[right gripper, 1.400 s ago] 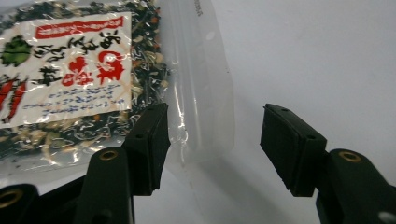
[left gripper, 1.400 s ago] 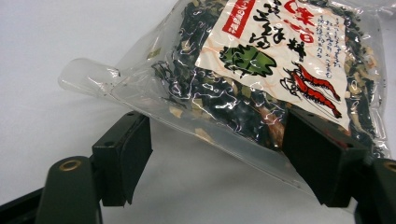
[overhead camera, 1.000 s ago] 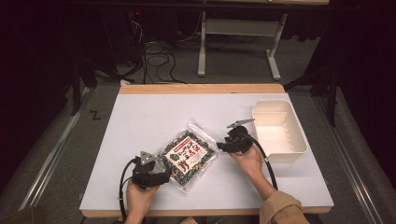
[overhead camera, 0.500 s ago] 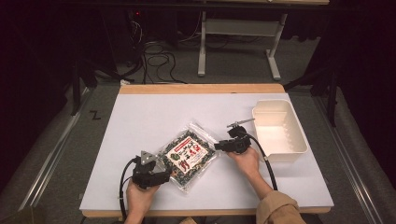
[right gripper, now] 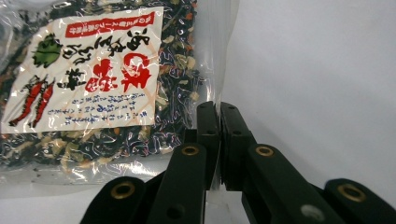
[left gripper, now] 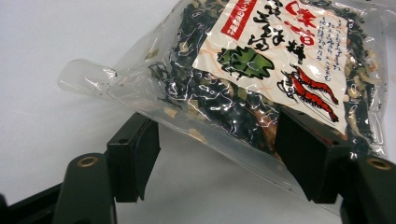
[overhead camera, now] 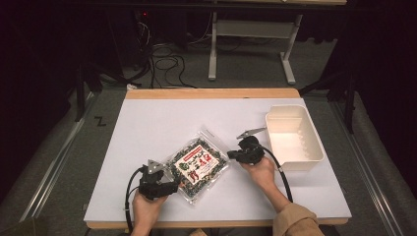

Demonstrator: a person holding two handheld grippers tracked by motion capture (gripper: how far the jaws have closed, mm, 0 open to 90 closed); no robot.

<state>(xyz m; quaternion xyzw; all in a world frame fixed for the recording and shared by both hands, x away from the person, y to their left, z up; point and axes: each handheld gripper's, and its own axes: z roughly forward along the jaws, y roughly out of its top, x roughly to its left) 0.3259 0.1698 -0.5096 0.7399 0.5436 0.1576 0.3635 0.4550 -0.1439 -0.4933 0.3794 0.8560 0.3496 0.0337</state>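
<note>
A clear bag (overhead camera: 196, 164) of dark dried flakes with a white and red label lies at the table's front middle. My right gripper (overhead camera: 232, 155) is at the bag's right edge. Its jaws have just been closing, and in the right gripper view they (right gripper: 218, 135) stand together, pinching the bag's clear seam (right gripper: 224, 70). My left gripper (overhead camera: 176, 185) is at the bag's near left corner. Its jaws (left gripper: 219, 156) stand wide apart, and the bag (left gripper: 261, 79) rides tilted over the gap between them without either pad pressing it.
A white plastic tub (overhead camera: 314, 142) stands at the right of the white tabletop (overhead camera: 162, 123), close behind my right hand. A wooden strip (overhead camera: 211, 93) runs along the table's far edge. Cables and a stand's legs lie on the floor beyond.
My right gripper has shifted slightly left to the bag's edge and its jaws have closed on the clear seam. The left gripper and the bag have stayed where they were.
</note>
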